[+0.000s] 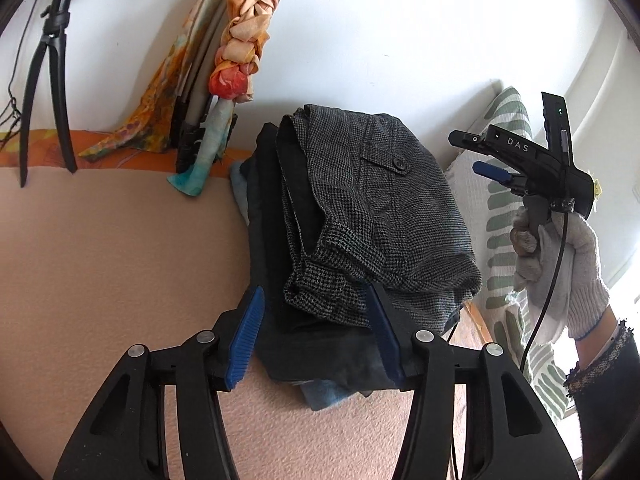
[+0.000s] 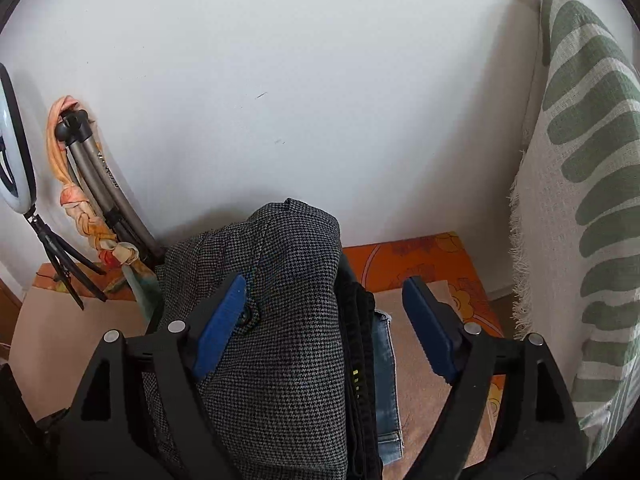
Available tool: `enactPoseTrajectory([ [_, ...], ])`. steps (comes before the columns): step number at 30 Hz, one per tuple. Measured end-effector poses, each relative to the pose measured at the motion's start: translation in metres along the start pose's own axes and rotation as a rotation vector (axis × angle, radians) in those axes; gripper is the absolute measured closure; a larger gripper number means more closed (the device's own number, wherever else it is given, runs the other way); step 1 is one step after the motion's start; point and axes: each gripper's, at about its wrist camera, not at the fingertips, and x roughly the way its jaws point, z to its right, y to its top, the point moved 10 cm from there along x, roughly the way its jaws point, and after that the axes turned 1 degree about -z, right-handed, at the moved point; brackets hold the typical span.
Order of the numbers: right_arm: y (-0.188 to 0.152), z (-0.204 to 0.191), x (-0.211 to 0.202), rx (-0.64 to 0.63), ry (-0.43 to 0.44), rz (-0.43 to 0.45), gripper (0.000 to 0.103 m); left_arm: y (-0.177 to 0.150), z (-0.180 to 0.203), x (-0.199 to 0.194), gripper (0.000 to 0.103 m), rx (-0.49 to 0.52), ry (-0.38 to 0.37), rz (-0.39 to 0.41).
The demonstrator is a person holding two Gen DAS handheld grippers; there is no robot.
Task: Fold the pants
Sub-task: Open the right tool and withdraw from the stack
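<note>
Grey houndstooth pants lie folded on top of a stack of dark folded clothes on the pink surface. My left gripper is open and empty, just in front of the stack's near edge. My right gripper is open and empty above the same grey pants. It also shows in the left wrist view, held up in a gloved hand to the right of the stack, away from the cloth.
A green-patterned cushion stands to the right of the stack. A tripod and a knotted orange scarf lean on the white wall behind. Blue jeans lie at the bottom of the stack. A ring light is at the left.
</note>
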Motion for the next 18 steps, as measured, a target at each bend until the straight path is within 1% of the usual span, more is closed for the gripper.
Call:
enactPoseTrajectory([
  [1,-0.001,-0.003,-0.007,-0.003,-0.008,0.005,0.015,0.001,-0.001,-0.003,0.047,0.006,0.003,0.004],
  [4,-0.005,-0.005,-0.028,-0.007,-0.026,0.013,0.010,0.001,0.003,-0.020,0.044,0.035,0.013,0.019],
  [6,-0.008,-0.007,-0.043,-0.013,-0.042,0.023,0.008,0.003,0.006,-0.029,0.042,0.052,0.016,0.028],
  [12,-0.025,-0.018,-0.079,-0.011,-0.098,0.022,0.007,0.004,0.014,-0.062,0.038,0.099,0.022,0.065],
  [14,-0.031,-0.023,-0.094,-0.012,-0.116,0.033,0.004,0.004,0.016,-0.073,0.034,0.121,0.023,0.079],
  [15,-0.034,-0.027,-0.101,-0.008,-0.117,0.040,0.002,0.004,0.017,-0.079,0.030,0.132,0.023,0.090],
  [18,-0.045,-0.038,-0.121,0.012,-0.118,0.053,0.001,0.001,0.016,-0.100,0.029,0.145,0.022,0.113],
])
